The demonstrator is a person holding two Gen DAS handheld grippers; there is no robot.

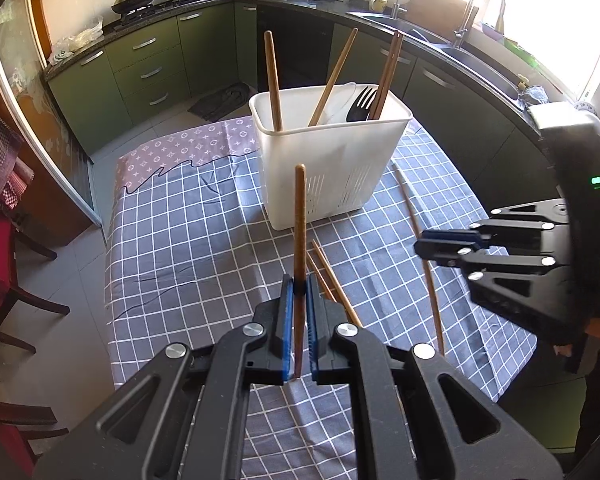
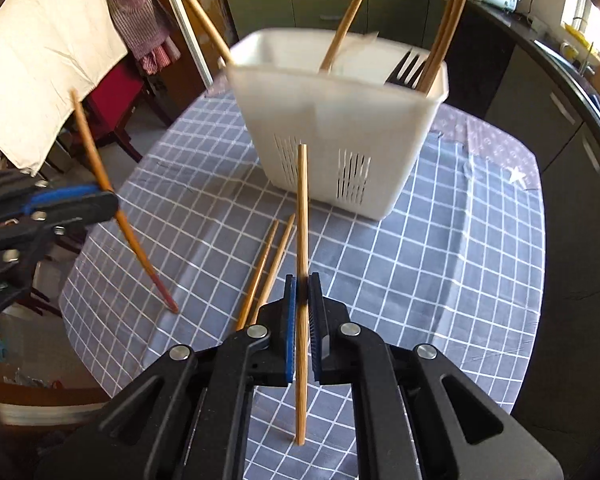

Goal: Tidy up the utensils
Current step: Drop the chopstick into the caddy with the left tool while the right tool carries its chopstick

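A white utensil basket stands on the checked tablecloth and holds several wooden chopsticks and a black fork; it also shows in the right wrist view. My left gripper is shut on a dark wooden chopstick, held upright in front of the basket. My right gripper is shut on a lighter chopstick, also upright; this gripper shows at the right of the left view. Two chopsticks lie on the cloth between the grippers and the basket.
The table has a grey checked cloth, with its edge at the left and near side. Green kitchen cabinets and a counter with a sink run behind. Dark red chairs stand at the left.
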